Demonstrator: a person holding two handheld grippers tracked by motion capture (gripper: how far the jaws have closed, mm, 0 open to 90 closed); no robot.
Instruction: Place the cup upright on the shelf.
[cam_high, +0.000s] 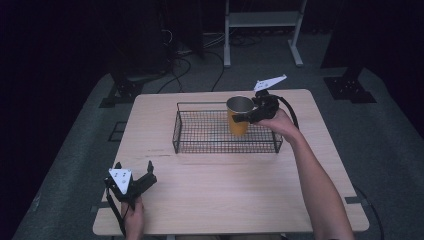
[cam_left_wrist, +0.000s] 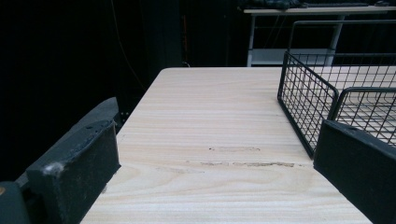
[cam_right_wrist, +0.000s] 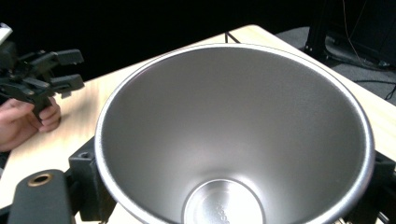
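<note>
High view, right tongs (cam_high: 246, 116): closed around the yellow cup (cam_high: 239, 117), one jaw at each side of it just below the rim, held by the person's right hand (cam_high: 280, 123), which comes in from the right side of the desk (cam_high: 225, 200).
Cup, place: upright, over the right part of the wire basket (cam_high: 200, 145); whether its base touches the basket floor cannot be told.
Cup, look: yellow outside, bare metal inside, mouth facing up.
Right gripper view, cup (cam_right_wrist: 233, 140): seen from above, its silver inside and round bottom open to the camera, with a black jaw pressed against the rim at the lower left and another at the lower right.
Basket: black wire, rectangular, standing on the far half of the desk, long side towards the person.
High view, left tongs (cam_high: 135, 172): wide open and holding nothing, low over the near left corner of the desk, well apart from the basket, gripped by the left hand (cam_high: 133, 217).
Left gripper view: the two black jaws stand far apart with bare wood of the desk (cam_left_wrist: 210, 121) between them; the near left corner of the basket (cam_left_wrist: 308, 107) rises just beyond the jaw on the right of that view.
Right gripper view, far side: the left tongs (cam_right_wrist: 70, 70) and the left hand (cam_right_wrist: 23, 121) appear at the upper left, jaws parted.
</note>
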